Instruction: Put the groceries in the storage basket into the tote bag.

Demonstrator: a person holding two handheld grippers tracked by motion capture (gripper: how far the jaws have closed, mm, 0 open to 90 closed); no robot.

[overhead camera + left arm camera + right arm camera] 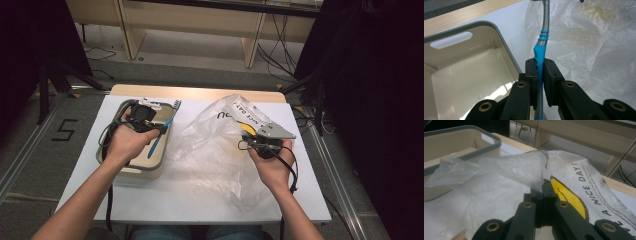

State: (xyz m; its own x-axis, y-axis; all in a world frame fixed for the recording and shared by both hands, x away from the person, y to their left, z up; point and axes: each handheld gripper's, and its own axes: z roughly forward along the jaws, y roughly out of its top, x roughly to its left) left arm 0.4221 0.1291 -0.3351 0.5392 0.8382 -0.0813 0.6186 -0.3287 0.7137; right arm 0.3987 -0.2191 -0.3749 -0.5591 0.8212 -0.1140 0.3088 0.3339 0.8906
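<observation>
The left gripper stands nearly closed, its jaws clamped on the blue grip section of a toothbrush, whose grey neck runs on toward twelve o'clock in the left gripper view. The right gripper is fully closed, pinching a fold of a thin plastic bag that lifts away toward ten o'clock in the right gripper view. In the high view the left gripper holds the toothbrush over a cream bin at the nine o'clock side of the desk, while the right gripper holds the bag near the centre and three o'clock. The toothbrush is judged light, stiff and slim; the ribbed blue section offers the surest hold, the smooth grey neck being likelier to slip or swivel. The bag is judged nearly weightless, limp and slippery; it is best taken at a rim or a gathered fold, since a single layer can slide free or tear.
</observation>
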